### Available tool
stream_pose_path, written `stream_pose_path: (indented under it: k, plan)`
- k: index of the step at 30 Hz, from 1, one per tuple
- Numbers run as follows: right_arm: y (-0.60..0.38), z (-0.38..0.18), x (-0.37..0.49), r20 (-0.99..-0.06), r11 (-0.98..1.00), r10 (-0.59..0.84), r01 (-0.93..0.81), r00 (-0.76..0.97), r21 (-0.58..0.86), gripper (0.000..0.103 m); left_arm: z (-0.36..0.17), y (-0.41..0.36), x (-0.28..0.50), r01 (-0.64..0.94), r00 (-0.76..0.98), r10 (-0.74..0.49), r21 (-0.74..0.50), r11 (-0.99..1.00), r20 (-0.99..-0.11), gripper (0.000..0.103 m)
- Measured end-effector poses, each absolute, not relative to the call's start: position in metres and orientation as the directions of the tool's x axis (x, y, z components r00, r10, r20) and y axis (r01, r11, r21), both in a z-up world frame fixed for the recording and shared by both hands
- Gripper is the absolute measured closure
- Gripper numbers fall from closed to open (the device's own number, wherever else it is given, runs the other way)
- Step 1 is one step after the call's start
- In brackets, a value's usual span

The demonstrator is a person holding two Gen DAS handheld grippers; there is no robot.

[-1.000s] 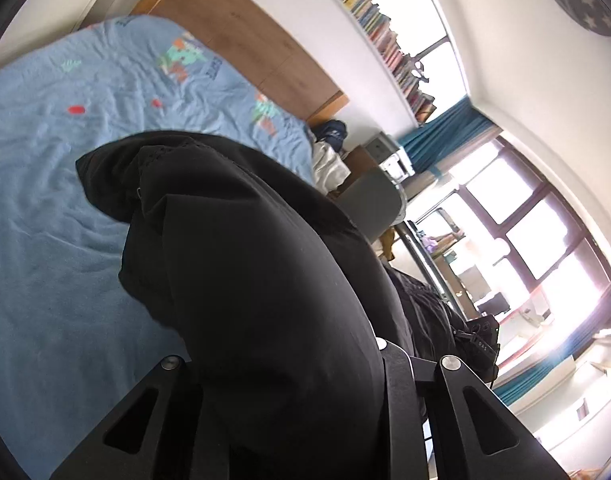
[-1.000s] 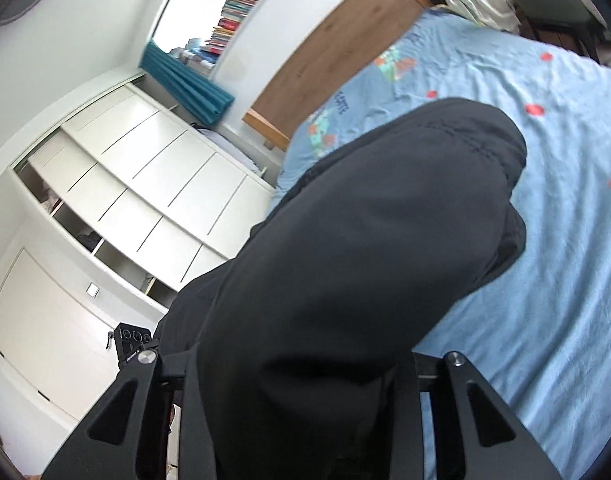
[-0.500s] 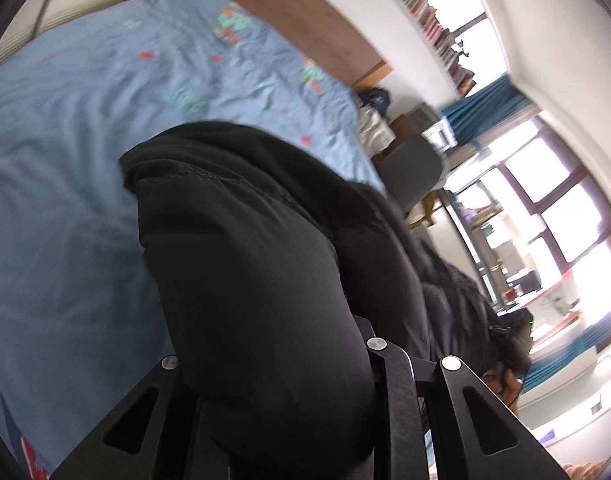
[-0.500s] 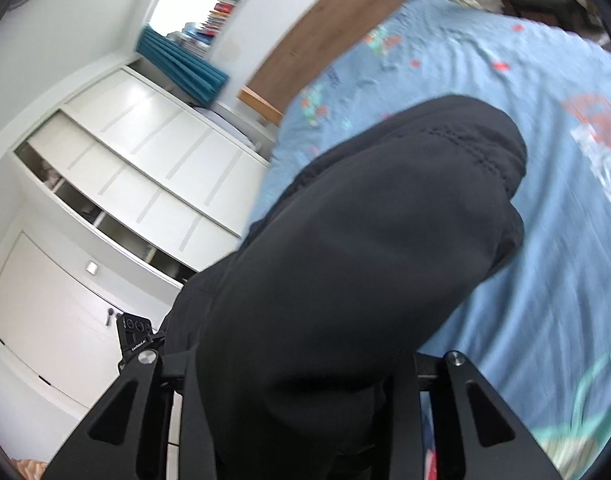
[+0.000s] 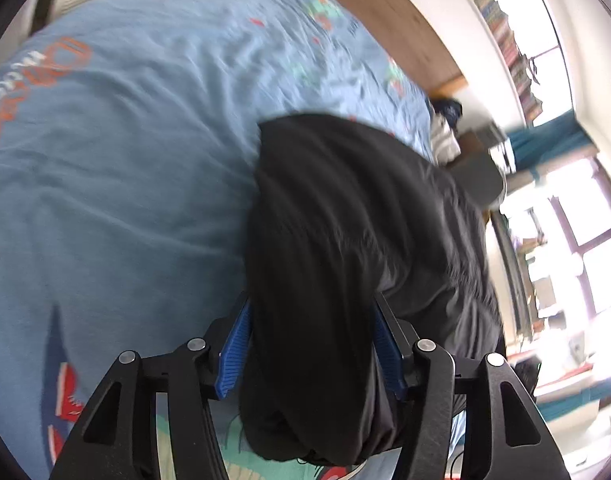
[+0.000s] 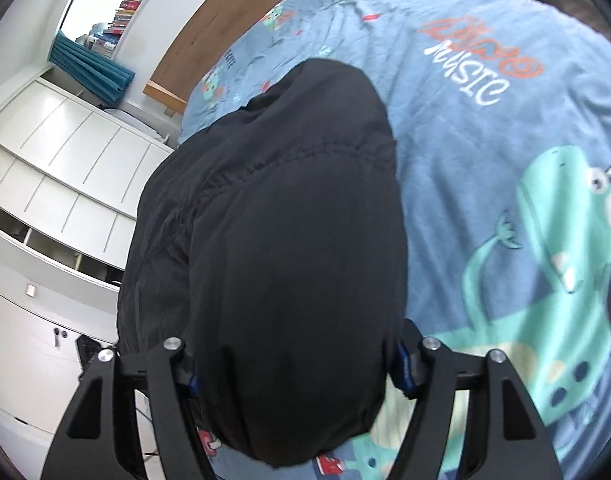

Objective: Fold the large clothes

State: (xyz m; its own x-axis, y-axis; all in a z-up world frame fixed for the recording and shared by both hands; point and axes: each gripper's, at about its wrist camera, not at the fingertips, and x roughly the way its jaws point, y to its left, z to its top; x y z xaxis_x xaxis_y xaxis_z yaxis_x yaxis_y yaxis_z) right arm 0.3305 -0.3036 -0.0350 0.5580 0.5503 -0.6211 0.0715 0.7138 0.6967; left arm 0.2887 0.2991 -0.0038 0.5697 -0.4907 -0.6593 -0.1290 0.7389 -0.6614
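My left gripper [image 5: 311, 344] is clamped on a thick bunch of the black jacket [image 5: 345, 220], its blue finger pads [image 5: 235, 354] pressing into the fabric from both sides. The padded cloth bulges out ahead of the fingers and spills down below them, hiding the space between the jaws. From there the jacket stretches away to my right, hanging over the blue bedspread [image 5: 117, 168] with its orange lettering.

My right gripper [image 6: 295, 360] pinches another fat fold of the same black jacket [image 6: 289, 240]. Only slivers of the blue pads [image 6: 401, 364] show at the edges of the cloth. A stitched seam runs across the fabric just ahead of the fingers. The jacket fills the middle of this view and trails off to my left, above the bedspread [image 6: 485, 168] printed with a green dinosaur [image 6: 553, 248] and "MUSIC".
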Motion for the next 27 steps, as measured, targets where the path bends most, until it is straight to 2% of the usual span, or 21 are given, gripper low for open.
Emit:
stream_pose_path:
  k: [4, 8, 12, 22, 24, 27]
  plan:
    - [-0.323, -0.020, 0.314, -0.632, 0.737, 0.495, 0.097, 0.596, 0.668, 0.026, 0.021, 0.322, 0.266, -0.177, 0.628, -0.405, -0.630, 0.756, -0.664, 0.043]
    - [-0.343, 0.012, 0.289, -0.615, 0.747, 0.418, 0.132, 0.668, 0.651, 0.025, 0.050, 0.316, 0.243, -0.204, 0.657, -0.284, -0.528, 0.825, -0.698, 0.037]
    - [-0.339, 0.048, 0.270, -0.633, 0.810, 0.345, 0.121, 0.693, 0.574, 0.025, 0.076, 0.293, 0.218, -0.184, 0.693, -0.196, -0.433, 0.883, -0.694, 0.037]
    - [-0.280, 0.098, 0.201, -0.631, 0.907, 0.294, 0.000, 0.718, 0.422, 0.024, 0.118, 0.198, 0.158, -0.090, 0.750, -0.105, -0.258, 0.962, -0.653, 0.037]
    - [-0.266, 0.100, 0.191, -0.632, 0.921, 0.279, -0.016, 0.723, 0.389, 0.024, 0.123, 0.184, 0.147, -0.075, 0.758, -0.104, -0.244, 0.967, -0.644, 0.029]
    - [-0.247, 0.103, 0.172, -0.631, 0.941, 0.252, -0.034, 0.734, 0.337, 0.024, 0.127, 0.161, 0.128, -0.082, 0.774, -0.078, -0.221, 0.972, -0.628, 0.025]
